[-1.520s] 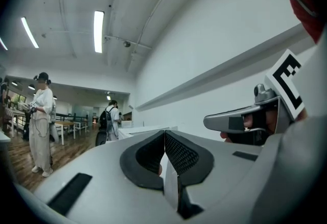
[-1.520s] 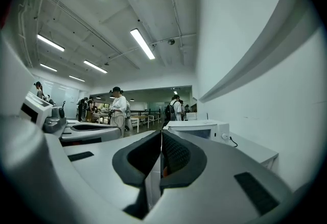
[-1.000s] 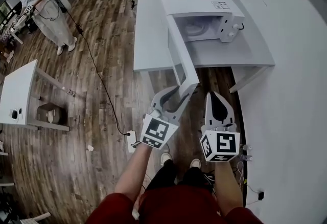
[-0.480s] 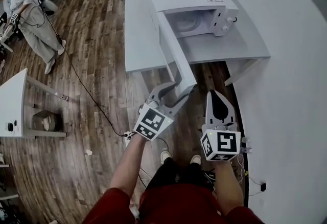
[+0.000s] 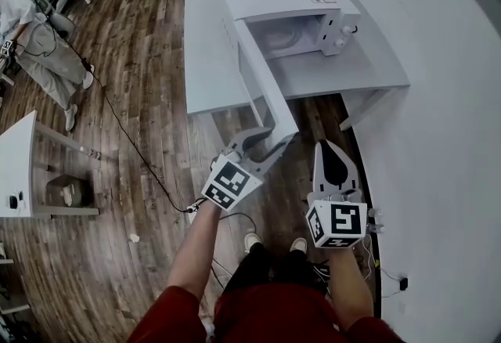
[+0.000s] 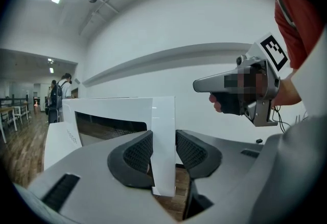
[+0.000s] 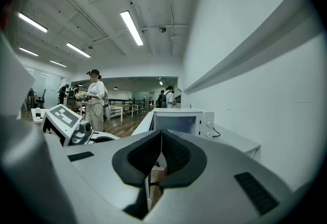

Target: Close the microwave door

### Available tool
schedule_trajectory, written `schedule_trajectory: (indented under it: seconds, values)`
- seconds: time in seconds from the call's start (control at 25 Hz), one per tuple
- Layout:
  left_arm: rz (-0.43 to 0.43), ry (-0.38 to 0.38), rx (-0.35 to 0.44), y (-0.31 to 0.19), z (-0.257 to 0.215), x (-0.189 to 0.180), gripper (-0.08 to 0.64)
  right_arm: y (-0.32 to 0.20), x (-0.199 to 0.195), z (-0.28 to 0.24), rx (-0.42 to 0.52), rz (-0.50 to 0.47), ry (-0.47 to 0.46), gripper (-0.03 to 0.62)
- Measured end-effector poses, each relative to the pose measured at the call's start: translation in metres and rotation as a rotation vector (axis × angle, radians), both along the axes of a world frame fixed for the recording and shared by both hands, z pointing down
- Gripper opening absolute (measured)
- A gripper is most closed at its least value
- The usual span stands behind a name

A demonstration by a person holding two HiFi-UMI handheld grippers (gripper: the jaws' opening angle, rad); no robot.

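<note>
The microwave [image 5: 290, 9] sits on the white table [image 5: 205, 67], its microwave door [image 5: 266, 95] swung wide towards the person. The left gripper [image 5: 270, 142] is closing on the door's free edge, and its pads [image 6: 138, 154] seem to touch both faces, though how firmly is hard to judge. The right gripper [image 5: 332, 147] hangs beside it, jaws together on nothing. To do this well, follow the hinge's arc rather than pushing straight, hold lightly, and let go before the jaw is trapped against the cabinet. Count: one microwave, one door, two knobs [image 7: 206, 122], two grippers
</note>
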State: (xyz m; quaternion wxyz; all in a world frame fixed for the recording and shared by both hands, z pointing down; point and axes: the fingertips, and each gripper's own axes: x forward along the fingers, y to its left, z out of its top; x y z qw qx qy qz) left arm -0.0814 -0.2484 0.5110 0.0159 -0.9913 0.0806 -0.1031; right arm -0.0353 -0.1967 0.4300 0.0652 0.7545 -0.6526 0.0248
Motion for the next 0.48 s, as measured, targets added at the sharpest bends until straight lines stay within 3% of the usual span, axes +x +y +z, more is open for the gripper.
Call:
schedule_trajectory:
  seconds: [0.2, 0.48]
  values:
    - [0.025, 0.005, -0.003, 0.0004, -0.0006, 0.0022, 0.156, 0.0010, 0.0010, -0.0011, -0.002, 0.009, 0.007, 0.028]
    - [-0.005, 0.018, -0.003, -0.0002, 0.0004, 0.0086, 0.155, 0.0052, 0.0051, -0.0017, 0.006, 0.029, 0.012, 0.028]
